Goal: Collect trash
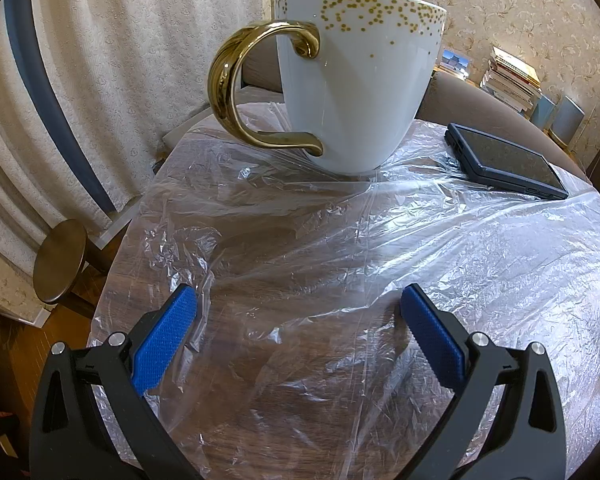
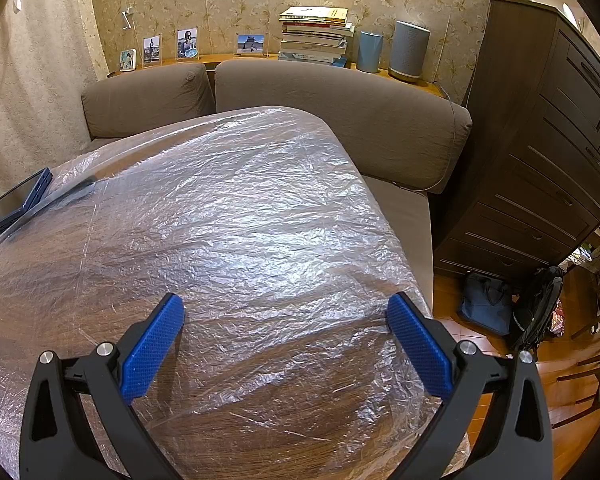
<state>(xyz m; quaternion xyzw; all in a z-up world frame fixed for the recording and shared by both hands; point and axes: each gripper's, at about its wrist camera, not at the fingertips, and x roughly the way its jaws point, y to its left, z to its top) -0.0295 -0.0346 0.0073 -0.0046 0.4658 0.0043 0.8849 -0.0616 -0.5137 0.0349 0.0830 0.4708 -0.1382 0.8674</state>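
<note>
A crumpled clear plastic sheet (image 1: pixel 320 248) lies spread over the wooden table top; it also shows in the right wrist view (image 2: pixel 240 208), reaching the table's right edge. My left gripper (image 1: pixel 299 300) is open and empty, low over the sheet near the table's left edge. My right gripper (image 2: pixel 285 307) is open and empty, low over the sheet near the right edge. A white mug (image 1: pixel 356 80) with gold dots and a gold handle stands on the sheet beyond the left gripper.
A dark tablet (image 1: pixel 504 160) lies on the sheet right of the mug, also at the left of the right wrist view (image 2: pixel 16 204). A brown sofa (image 2: pixel 340 96) runs behind the table. A dark cabinet (image 2: pixel 540 140), bags (image 2: pixel 488 300) and a round stool (image 1: pixel 60 260) stand around.
</note>
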